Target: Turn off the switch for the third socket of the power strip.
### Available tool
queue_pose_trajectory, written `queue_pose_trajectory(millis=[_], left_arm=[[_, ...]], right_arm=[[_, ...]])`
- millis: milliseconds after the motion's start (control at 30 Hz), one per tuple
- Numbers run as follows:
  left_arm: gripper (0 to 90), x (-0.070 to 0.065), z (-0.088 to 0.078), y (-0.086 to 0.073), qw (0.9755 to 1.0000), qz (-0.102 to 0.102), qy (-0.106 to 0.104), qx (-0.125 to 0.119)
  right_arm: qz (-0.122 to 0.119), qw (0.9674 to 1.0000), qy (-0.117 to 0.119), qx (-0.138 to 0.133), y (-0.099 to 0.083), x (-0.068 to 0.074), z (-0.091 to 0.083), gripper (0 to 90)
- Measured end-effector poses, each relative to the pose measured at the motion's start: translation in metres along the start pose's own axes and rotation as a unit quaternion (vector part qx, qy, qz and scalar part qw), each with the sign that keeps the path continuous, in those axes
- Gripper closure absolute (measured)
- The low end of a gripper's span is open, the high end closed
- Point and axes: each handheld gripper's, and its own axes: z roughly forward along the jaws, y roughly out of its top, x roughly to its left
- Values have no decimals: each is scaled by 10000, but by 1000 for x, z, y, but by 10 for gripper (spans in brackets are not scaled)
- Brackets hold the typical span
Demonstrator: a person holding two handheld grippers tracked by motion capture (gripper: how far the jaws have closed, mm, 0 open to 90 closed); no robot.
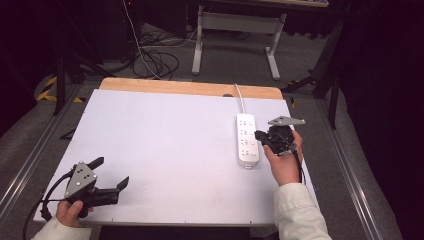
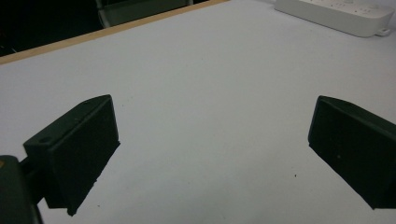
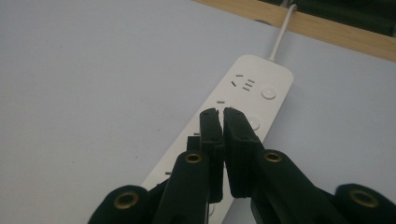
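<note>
A white power strip lies at the right of the white table top, its cord running off over the far edge. My right gripper hovers over the strip's right side, held in a hand. In the right gripper view the jaws of my right gripper stand together with only a thin slit and nothing between them, above the power strip and its round buttons. My left gripper rests near the front left corner, open and empty. In its own view the left gripper spans bare table, the power strip far off.
A wooden strip borders the table's far edge. Beyond it on the floor are loose cables and the white legs of a desk frame. Metal rails run along both sides of the table.
</note>
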Motion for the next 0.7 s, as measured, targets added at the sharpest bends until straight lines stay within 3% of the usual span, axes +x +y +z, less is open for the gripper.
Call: queue_pose_trajectory(millis=[133, 267, 500, 700], left_arm=[[23, 0, 0, 0, 10000, -13, 3, 2], [23, 1, -1, 0, 10000, -21, 25, 23], [23, 2, -1, 0, 10000, -54, 45, 40], [23, 1, -4, 1, 9999, -98, 14, 35]], right_arm=[[31, 10000, 57, -44, 0, 0, -3, 818], [14, 9995, 233, -216, 1, 3, -10, 690], [-273, 9972, 325, -618, -1, 15, -27, 488], [-360, 9943, 501, -875, -7, 25, -43, 394]])
